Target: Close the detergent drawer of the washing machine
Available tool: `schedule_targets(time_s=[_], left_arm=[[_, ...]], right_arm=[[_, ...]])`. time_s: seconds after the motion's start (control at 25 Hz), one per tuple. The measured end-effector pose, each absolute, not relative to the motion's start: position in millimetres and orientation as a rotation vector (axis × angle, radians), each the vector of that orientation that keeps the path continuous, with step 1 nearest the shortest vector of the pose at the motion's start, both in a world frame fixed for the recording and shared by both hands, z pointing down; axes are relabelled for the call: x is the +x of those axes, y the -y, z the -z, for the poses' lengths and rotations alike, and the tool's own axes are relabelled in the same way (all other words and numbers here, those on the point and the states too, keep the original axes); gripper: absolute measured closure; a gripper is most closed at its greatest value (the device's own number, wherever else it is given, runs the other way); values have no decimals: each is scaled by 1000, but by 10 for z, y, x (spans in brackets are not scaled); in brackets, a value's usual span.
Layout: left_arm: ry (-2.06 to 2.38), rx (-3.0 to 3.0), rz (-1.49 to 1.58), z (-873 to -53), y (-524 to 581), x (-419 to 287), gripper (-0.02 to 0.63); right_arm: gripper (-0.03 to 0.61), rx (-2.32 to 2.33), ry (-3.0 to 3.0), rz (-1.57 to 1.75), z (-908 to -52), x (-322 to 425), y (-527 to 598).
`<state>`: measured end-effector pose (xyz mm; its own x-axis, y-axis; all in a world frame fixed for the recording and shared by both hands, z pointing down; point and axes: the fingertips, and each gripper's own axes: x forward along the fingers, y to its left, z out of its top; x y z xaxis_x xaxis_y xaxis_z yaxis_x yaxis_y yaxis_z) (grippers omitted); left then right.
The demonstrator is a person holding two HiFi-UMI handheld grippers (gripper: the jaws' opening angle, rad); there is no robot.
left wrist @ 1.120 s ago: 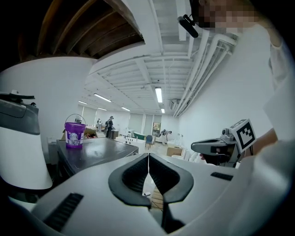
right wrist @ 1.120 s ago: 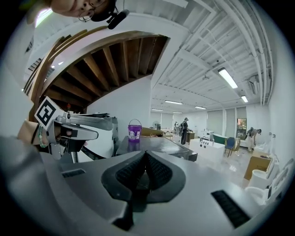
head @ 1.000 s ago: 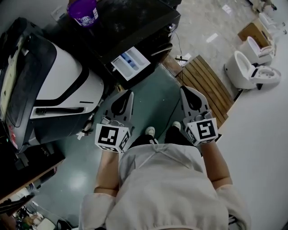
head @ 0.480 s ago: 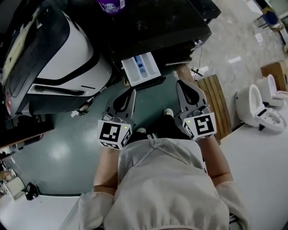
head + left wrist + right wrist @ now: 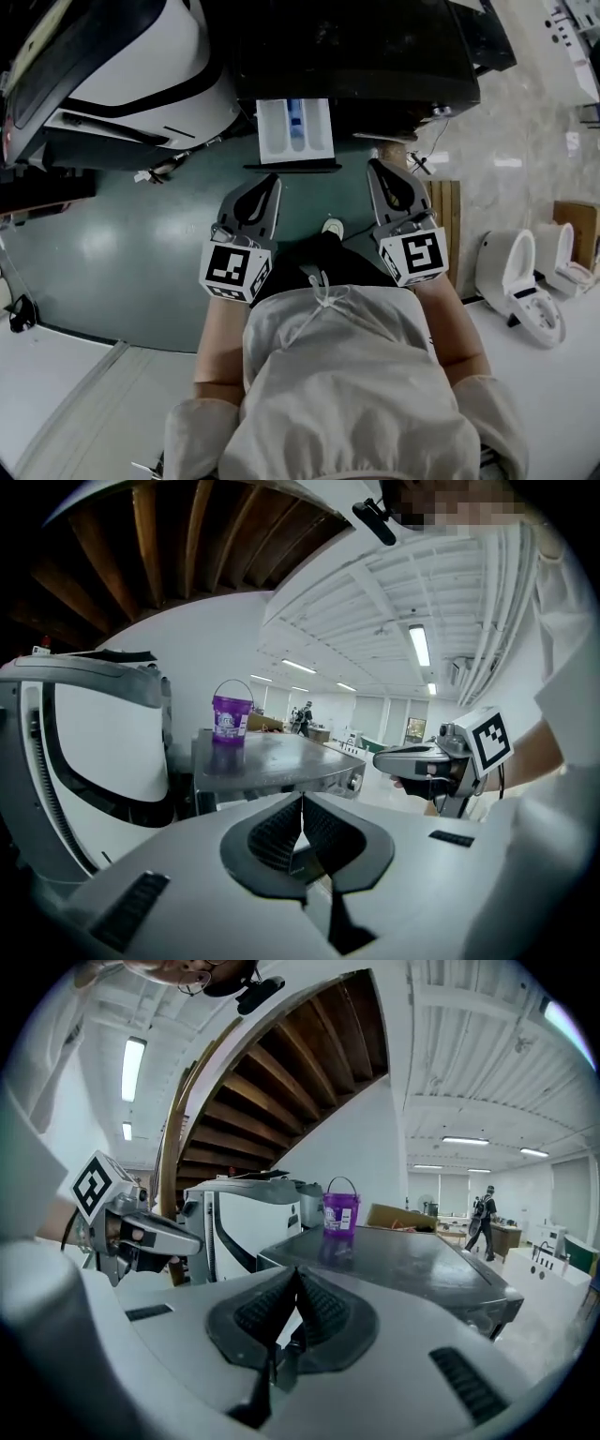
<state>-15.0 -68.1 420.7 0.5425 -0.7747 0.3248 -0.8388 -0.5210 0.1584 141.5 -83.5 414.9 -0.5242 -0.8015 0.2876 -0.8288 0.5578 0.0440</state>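
Left gripper (image 5: pixel 273 179) and right gripper (image 5: pixel 374 166) are clenched shut, empty. We've swung square to the washing machine (image 5: pixel 356 47), so its open drawer (image 5: pixel 295 131) now sits just ahead between them, ready for a push.

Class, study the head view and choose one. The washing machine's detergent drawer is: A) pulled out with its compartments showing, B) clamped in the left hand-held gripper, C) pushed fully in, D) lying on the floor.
A: the detergent drawer juts out from the front of the washing machine with its compartments showing, while the left hand-held gripper and right hand-held gripper are both shut and empty.
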Motion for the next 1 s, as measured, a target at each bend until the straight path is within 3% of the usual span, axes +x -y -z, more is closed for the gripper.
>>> schedule_targets(time_s=[0.56, 1.0], left_arm=[[1438, 2282, -397, -5333, 772, -65, 592], [1514, 2198, -330, -5600, 828, -63, 592]], right_arm=[[572, 1184, 2529, -244, -5018, 1368, 1118], [572, 1142, 2550, -292, -5228, 1351, 1139]])
